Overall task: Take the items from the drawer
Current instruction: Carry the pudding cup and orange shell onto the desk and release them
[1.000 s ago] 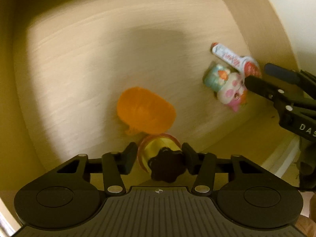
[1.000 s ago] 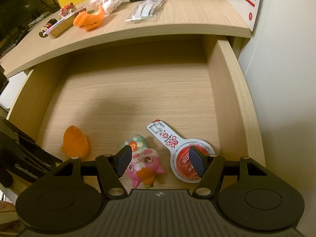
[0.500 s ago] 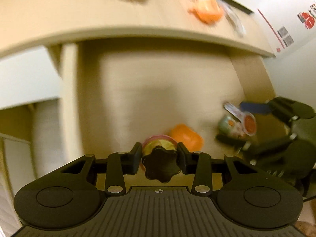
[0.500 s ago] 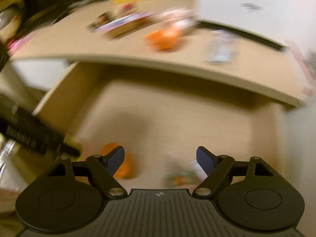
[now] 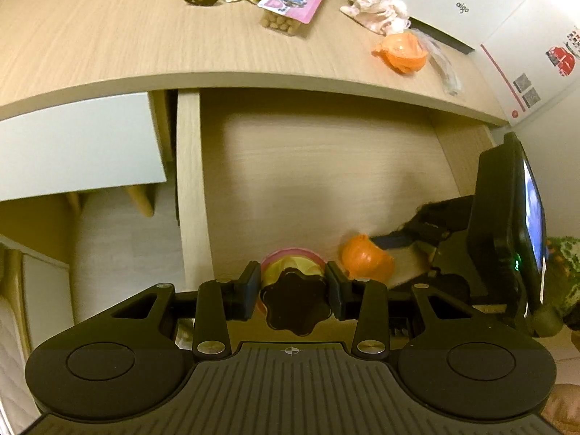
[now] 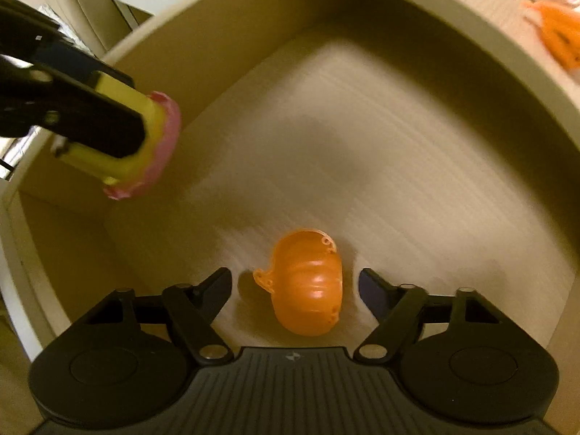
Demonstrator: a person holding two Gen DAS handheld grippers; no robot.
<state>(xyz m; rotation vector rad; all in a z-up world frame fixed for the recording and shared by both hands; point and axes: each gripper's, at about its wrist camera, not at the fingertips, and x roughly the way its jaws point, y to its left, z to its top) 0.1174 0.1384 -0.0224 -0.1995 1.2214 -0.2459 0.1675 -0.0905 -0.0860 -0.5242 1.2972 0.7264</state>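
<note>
My left gripper [image 5: 294, 288] clamps a yellow toy with a pink rim [image 5: 290, 264] and dark flower-shaped cap, lifted above the open drawer [image 5: 326, 166]. My right gripper [image 6: 295, 284], jaws closing, straddles an orange shell toy [image 6: 308, 286] on the drawer floor, pads not touching it.

orange pumpkin shell [image 6: 308, 282], yellow toy with pink rim [image 6: 145, 145], pale woodgrain drawer [image 6: 398, 127]

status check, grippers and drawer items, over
Left gripper shut on yellow toy, lifted off the drawer floor. Right gripper closing around orange shell, pads not yet touching. Nothing in the way.
</note>
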